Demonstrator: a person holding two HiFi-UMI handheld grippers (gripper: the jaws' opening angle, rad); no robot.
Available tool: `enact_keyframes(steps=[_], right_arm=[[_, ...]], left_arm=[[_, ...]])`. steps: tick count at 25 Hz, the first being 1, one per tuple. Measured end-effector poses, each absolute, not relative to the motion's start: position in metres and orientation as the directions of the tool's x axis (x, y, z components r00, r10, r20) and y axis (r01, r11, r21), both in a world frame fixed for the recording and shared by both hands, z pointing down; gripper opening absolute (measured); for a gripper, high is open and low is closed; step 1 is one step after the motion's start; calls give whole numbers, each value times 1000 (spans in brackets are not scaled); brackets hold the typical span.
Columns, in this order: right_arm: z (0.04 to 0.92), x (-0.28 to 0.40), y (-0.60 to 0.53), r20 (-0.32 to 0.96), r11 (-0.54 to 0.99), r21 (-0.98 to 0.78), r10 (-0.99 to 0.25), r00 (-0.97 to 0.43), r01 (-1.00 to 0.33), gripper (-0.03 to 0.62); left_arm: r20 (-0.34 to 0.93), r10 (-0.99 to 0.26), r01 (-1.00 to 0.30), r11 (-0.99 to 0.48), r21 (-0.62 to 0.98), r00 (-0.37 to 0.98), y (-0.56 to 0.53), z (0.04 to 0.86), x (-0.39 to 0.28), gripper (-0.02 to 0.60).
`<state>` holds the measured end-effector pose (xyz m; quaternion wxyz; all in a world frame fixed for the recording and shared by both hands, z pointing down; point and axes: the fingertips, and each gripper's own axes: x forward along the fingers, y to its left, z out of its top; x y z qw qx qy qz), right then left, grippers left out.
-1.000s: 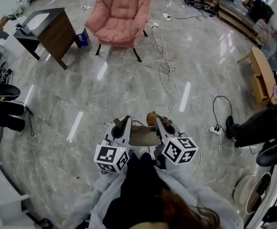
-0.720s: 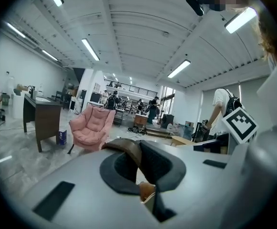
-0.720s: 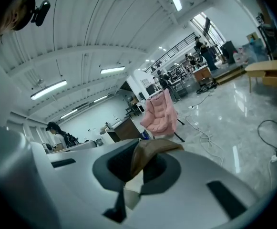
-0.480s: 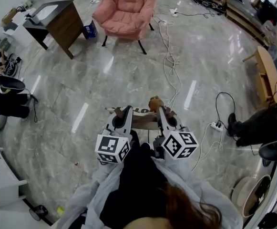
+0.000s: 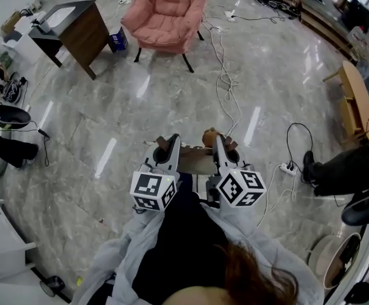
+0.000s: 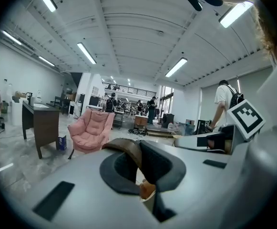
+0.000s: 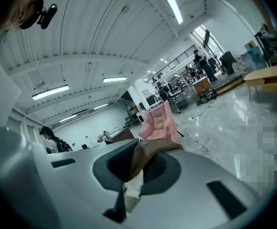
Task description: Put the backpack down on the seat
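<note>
The left claw [image 5: 167, 145] and the right claw [image 5: 221, 143] each clamp a brown backpack strap [image 6: 125, 149], far from the pink armchair [image 5: 166, 14].

Head cam: on person's head, faces fwd + steeply down. Floor [image 5: 171, 107] fills frame; left tongs [image 5: 166, 146] & right tongs [image 5: 223, 146] close at bottom centre. Left gripper cam: rides on tongs, looks along jaws, roughly level, jaws v. near. Right gripper cam: same setup. All 3 views share pink armchair [image 5: 165, 11], far off.
</note>
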<state>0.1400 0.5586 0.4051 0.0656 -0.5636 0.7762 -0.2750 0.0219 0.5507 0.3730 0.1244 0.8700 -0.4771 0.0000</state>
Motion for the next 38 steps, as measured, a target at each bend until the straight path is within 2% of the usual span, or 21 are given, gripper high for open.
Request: enact_keyframes(steps=[8,14,30,38], right_arm=[[420,146,494,264,155,-480,-913,-311,-863,17],[408,139,431,223,177,-475,-923,-312,-862,17],[403,95,279,225,225,-443,-909,-351,-868,17],[414,82,251,253,215,-456,-899,-357,-864,16]], left_arm=[[140,-821,-823,-512,247,553,478,386,27,14],[122,-839,-838,-497,225,530,414,373,20,14],[98,-857,-852,-478,214,506,265,363,-23,14],[108,-852,-848,-482,223,512,237,369,-36,14]])
